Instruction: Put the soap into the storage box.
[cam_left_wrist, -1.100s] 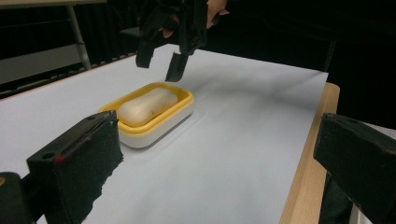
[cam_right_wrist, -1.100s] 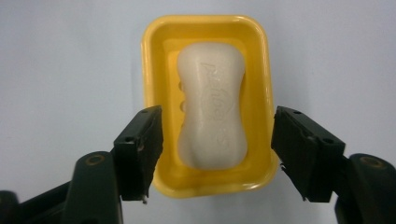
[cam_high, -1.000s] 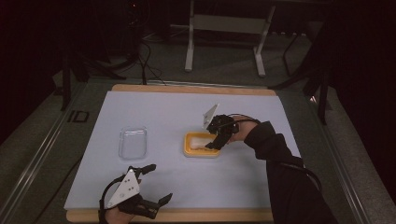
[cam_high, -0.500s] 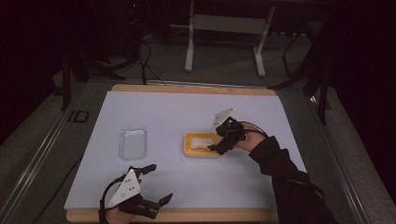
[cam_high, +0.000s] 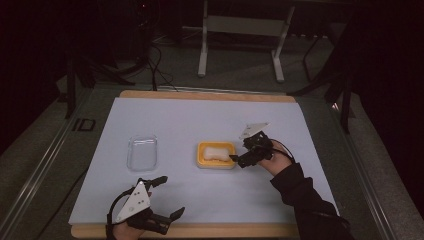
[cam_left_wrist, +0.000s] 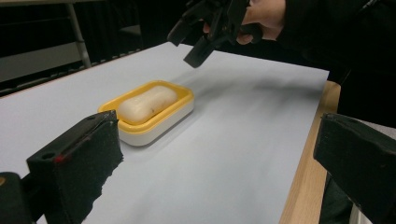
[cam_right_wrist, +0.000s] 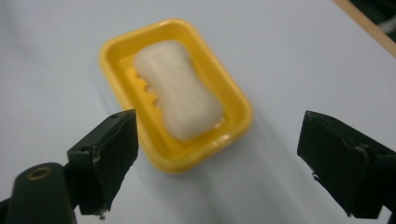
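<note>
A white bar of soap (cam_high: 216, 151) lies in a yellow soap dish (cam_high: 200, 156) at the middle of the pale blue mat. My right gripper (cam_high: 239, 159) hovers just right of the dish, pointing at it. Its jaws have just been opening and stand open with nothing between them. The right gripper view looks down on the soap (cam_right_wrist: 180, 95) and the dish (cam_right_wrist: 233, 126) beyond my right gripper (cam_right_wrist: 217, 154). My left gripper (cam_high: 171, 196) rests open near the table's front edge. Its view (cam_left_wrist: 219, 149) shows the soap (cam_left_wrist: 147, 102), the dish (cam_left_wrist: 159, 126) and the right gripper (cam_left_wrist: 186, 46).
A clear shallow plastic container (cam_high: 142, 152) lies on the mat left of the dish. The mat covers a wooden board (cam_high: 210, 95), whose edge shows at front and back. Dark floor, cables and a metal stand (cam_high: 240, 30) lie beyond the table.
My right gripper has drawn back to the right, off the dish, and its jaws have spread. The soap stays in the dish. The left gripper has kept still.
</note>
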